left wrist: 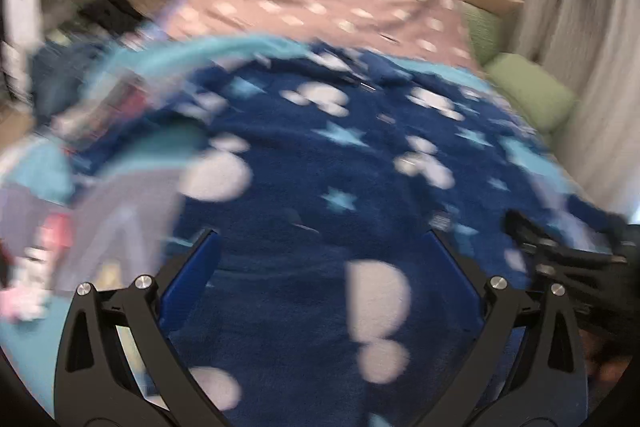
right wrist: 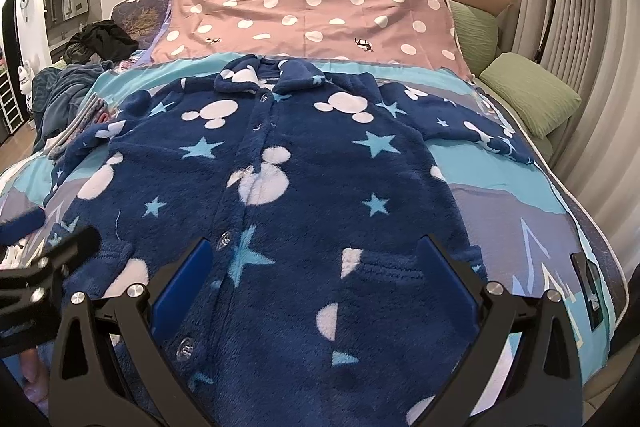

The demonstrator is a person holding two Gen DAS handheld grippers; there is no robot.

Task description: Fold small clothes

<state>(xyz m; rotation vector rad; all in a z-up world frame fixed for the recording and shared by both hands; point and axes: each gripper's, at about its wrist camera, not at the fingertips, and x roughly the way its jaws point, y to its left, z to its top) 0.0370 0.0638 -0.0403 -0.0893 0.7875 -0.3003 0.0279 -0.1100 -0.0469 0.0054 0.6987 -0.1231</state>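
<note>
The right gripper [right wrist: 316,267] hangs low over the hem of the navy fleece pyjama top with white mouse heads and pale blue stars [right wrist: 280,163], its blue-padded fingers [right wrist: 180,287] spread wide with nothing between them, pointing toward 12 o'clock up the button placket. At 9 o'clock in this view the left gripper [right wrist: 44,255] pokes in as a dark, blurred shape beside the top's lower corner.

The top lies flat and face up, buttoned, collar at 12 o'clock, sleeves out toward 10 and 2 o'clock, on the turquoise and grey printed bedspread [right wrist: 500,195]. Beyond the collar lies a pink sheet with white polka dots [right wrist: 320,11]; green pillows [right wrist: 532,91] sit at 2 o'clock, a heap of dark clothes [right wrist: 100,39] at 10 o'clock.

The left wrist view is smeared by motion. The left gripper [left wrist: 320,263] also stands spread and empty over the navy fleece [left wrist: 340,155], and the right gripper [left wrist: 560,259] shows at 3 o'clock. A blurred lilac, turquoise and pink patch [left wrist: 56,227], which I cannot identify, lies at 9 o'clock.
</note>
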